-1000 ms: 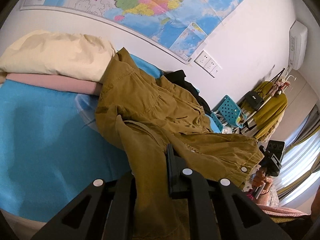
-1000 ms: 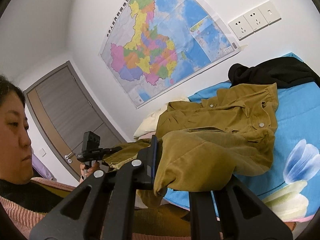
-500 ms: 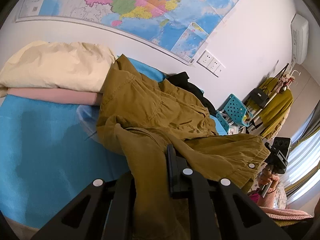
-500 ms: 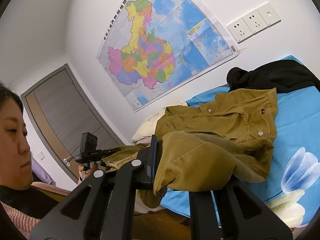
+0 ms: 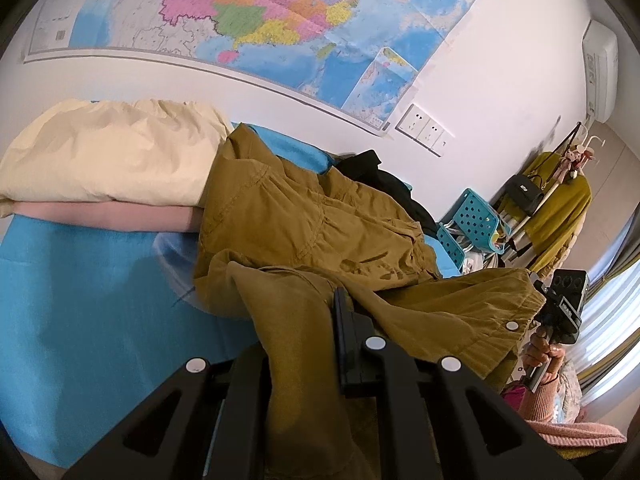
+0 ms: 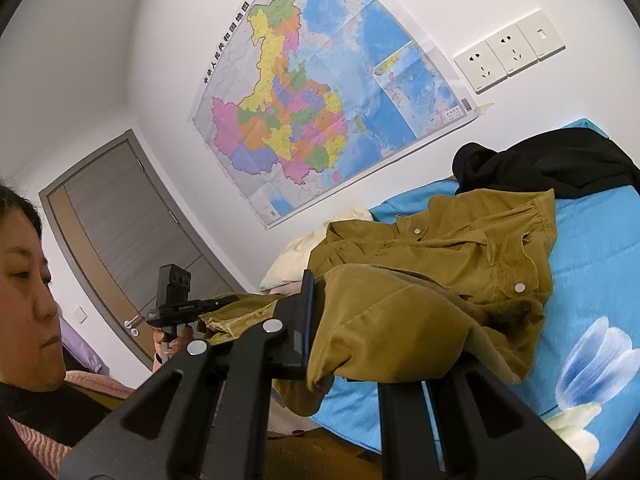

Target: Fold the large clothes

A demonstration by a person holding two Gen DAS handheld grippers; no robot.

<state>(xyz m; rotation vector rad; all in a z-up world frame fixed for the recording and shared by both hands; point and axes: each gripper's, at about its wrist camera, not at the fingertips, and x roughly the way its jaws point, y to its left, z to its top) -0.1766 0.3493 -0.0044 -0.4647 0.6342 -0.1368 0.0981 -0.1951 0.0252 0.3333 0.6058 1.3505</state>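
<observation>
An olive corduroy jacket [image 5: 312, 216] lies crumpled on the blue bed sheet [image 5: 80, 300], its near edge lifted off the bed. My left gripper [image 5: 316, 320] is shut on one part of that edge, and cloth drapes down over its fingers. In the right wrist view the jacket [image 6: 460, 256] hangs from my right gripper [image 6: 360, 320], which is shut on another part of the edge; cloth hides its right finger. Each view also shows the other gripper in a hand: the right gripper [image 5: 560, 312] and the left gripper [image 6: 176, 304].
A cream pillow [image 5: 108, 156] on a pink folded blanket [image 5: 100, 216] lies at the head of the bed. A black garment [image 6: 552, 160] sits by the wall under the map. A teal crate [image 5: 472, 220] and a clothes rack [image 5: 560, 208] stand beyond the bed. The person [image 6: 24, 280] is close on the left.
Both grippers have risen slightly with the jacket's near edge still in them. The bulk of the jacket stays on the bed.
</observation>
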